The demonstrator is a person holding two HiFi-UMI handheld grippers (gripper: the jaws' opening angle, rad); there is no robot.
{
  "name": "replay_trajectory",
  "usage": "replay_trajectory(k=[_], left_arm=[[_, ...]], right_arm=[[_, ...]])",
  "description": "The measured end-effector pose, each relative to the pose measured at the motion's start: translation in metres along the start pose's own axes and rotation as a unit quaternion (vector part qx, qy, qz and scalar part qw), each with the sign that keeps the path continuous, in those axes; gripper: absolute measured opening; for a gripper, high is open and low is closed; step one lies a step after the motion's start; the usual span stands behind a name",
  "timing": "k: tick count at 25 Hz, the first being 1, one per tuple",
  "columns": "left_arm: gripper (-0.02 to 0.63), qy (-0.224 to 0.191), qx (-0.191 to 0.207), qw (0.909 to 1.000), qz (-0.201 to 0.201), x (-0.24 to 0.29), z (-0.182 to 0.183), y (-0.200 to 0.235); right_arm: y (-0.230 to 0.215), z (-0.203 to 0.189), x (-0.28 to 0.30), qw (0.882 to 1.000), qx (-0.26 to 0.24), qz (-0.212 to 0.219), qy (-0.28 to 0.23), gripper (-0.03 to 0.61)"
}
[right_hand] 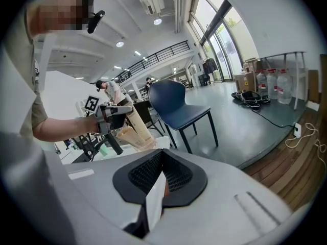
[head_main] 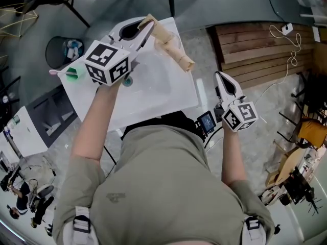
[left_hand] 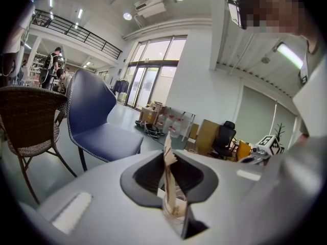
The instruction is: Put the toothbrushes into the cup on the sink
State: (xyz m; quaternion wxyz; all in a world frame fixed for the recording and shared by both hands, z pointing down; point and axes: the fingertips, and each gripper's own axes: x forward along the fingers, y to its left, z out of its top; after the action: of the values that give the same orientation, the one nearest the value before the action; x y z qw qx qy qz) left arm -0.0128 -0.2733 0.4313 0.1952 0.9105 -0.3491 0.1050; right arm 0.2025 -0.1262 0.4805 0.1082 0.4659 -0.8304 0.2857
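1. Step in hand, I'd judge: get the brushes out of the tan toothbrush pack (head_main: 171, 45); keep the left gripper (head_main: 138, 34) firm, bring the right gripper (head_main: 223, 80) to the pack's free end, pull lengthwise.
2. Left gripper pinches the pack, upper centre, over the sink (head_main: 153, 93); forearm stretched fwd.
3. Right gripper's jaws pressed together, parked at frame right, beside the sink; green item (head_main: 72, 73) (the cup? can't tell) at far left.

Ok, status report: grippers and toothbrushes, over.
Left gripper shut on paper-wrapped pack above the sink. Right gripper shut on thin white strip, beside the sink. Nothing blocking visible.
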Motion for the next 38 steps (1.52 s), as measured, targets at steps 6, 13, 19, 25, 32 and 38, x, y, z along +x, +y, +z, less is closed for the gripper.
replay_trajectory(k=[6,13,19,25,32,38], left_arm=[[0.044,0.0,0.003,0.9998,-0.02,0.01,0.001,-0.009],[0.044,0.011,0.005,0.999,-0.044,0.018,-0.006,-0.018],[0.045,0.025,0.002,0.9982,-0.054,0.024,-0.018,-0.022],[0.057,0.039,-0.004,0.9974,-0.061,0.026,-0.027,-0.026],[0.095,0.046,-0.008,0.9974,-0.055,0.022,-0.033,-0.024],[0.118,0.056,-0.019,0.9967,-0.056,0.019,-0.043,-0.025]], right_arm=[[-0.003,0.002,0.002,1.0,0.0,0.002,0.002,0.011],[-0.004,0.0,0.006,1.0,0.006,0.004,0.005,0.011],[-0.005,-0.001,0.009,1.0,0.009,0.004,0.007,0.011],[-0.006,-0.002,0.01,1.0,0.012,0.005,0.007,0.011],[-0.004,-0.004,0.013,1.0,0.015,0.01,0.01,0.011],[-0.001,-0.007,0.014,1.0,0.018,0.012,0.012,0.011]])
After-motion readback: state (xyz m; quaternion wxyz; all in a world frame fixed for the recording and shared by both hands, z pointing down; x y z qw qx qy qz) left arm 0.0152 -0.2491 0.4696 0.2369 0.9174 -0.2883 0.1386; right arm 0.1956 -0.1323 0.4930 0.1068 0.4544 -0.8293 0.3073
